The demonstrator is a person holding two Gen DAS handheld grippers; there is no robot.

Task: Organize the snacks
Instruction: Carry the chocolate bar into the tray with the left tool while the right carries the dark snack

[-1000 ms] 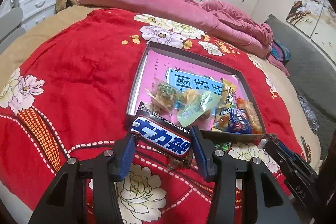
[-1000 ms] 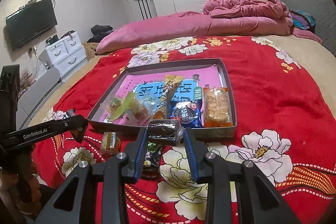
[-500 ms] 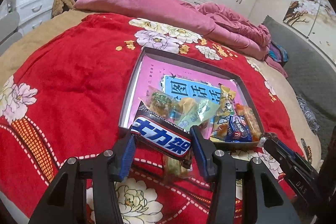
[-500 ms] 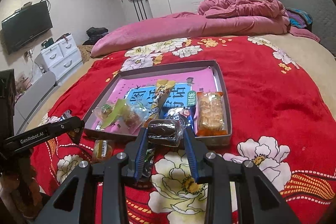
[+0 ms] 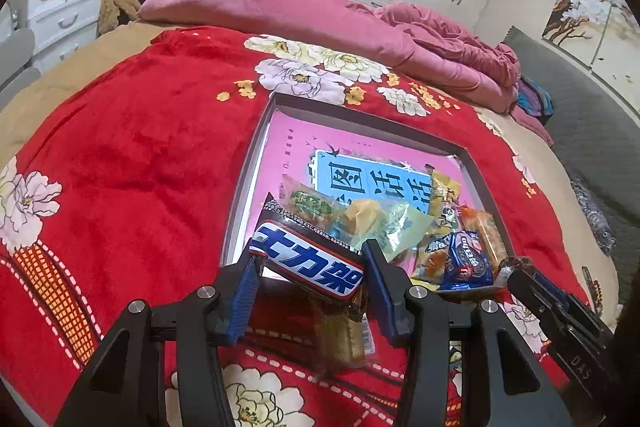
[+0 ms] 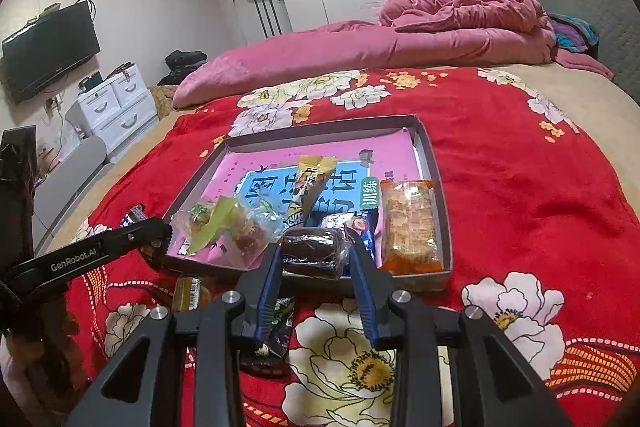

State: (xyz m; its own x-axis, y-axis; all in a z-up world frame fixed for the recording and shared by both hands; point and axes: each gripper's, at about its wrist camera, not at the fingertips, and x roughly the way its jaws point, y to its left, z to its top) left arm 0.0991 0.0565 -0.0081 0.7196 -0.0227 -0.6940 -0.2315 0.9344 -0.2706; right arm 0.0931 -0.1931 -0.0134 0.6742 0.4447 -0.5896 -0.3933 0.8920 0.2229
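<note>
A shallow grey tray [image 5: 256, 151] [image 6: 436, 183] with a pink lining lies on the red flowered blanket and holds several wrapped snacks. My left gripper [image 5: 310, 273] is shut on a dark chocolate bar with a blue-and-white label [image 5: 308, 265], held just above the tray's near left corner. My right gripper [image 6: 314, 259] is shut on a clear-wrapped brown cake [image 6: 312, 253], held over the tray's near edge. A yellow wrapped snack [image 5: 344, 337] [image 6: 190, 293] and a dark wrapper [image 6: 276, 327] lie on the blanket just in front of the tray.
Inside the tray lie an orange biscuit pack [image 6: 408, 223], a blue pack [image 5: 464, 259], a yellow stick pack [image 6: 310, 183] and clear-wrapped sweets [image 6: 228, 227]. A pink duvet [image 6: 400, 43] is heaped behind. White drawers [image 6: 116, 103] stand at left.
Both grippers have moved forward toward the tray with their snacks still held; the tray now looks nearer in both views.
</note>
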